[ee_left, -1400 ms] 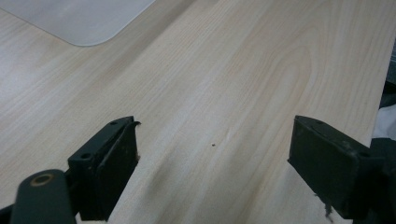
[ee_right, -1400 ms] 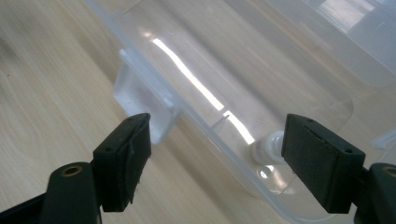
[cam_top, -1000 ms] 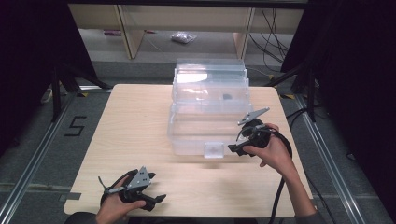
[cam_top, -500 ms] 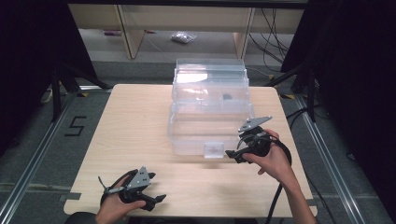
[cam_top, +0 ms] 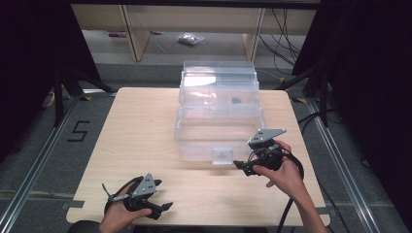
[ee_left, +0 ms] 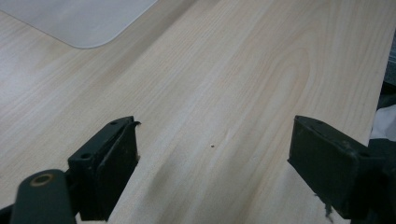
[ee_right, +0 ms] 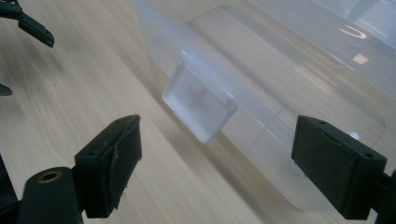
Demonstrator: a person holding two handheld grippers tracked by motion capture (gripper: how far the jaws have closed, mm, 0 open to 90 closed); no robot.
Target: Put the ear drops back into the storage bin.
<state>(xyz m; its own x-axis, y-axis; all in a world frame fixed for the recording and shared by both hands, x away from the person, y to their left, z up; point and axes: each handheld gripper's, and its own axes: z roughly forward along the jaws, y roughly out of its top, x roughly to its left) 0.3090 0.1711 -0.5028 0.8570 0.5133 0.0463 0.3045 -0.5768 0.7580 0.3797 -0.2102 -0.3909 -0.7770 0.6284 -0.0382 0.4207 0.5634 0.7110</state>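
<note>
**Right gripper brought down to the box latch**

Black jaws of the right gripper (cam_top: 241,166) are seen spread wide, with nothing between them; in the right gripper view the frosted latch (ee_right: 200,105) of the clear plastic box (cam_top: 218,116) lies just ahead of the gap, not yet touched. Compared with the frames a second earlier, this gripper has been lowered and drawn toward the near wall of the box, from beside its right end to a spot level with the latch (cam_top: 223,155). The approach is judged nearly complete; a short advance toward the latch would be needed before the jaws could be closed on it or used to lift it.

The left gripper (cam_top: 163,208) is held well away from the box, near the table (cam_top: 136,126) edge closest to the person. Its jaws are likewise apart and empty over bare wood, and its place is unchanged from the earlier frames. The box stands at the table's middle, lid down.
</note>
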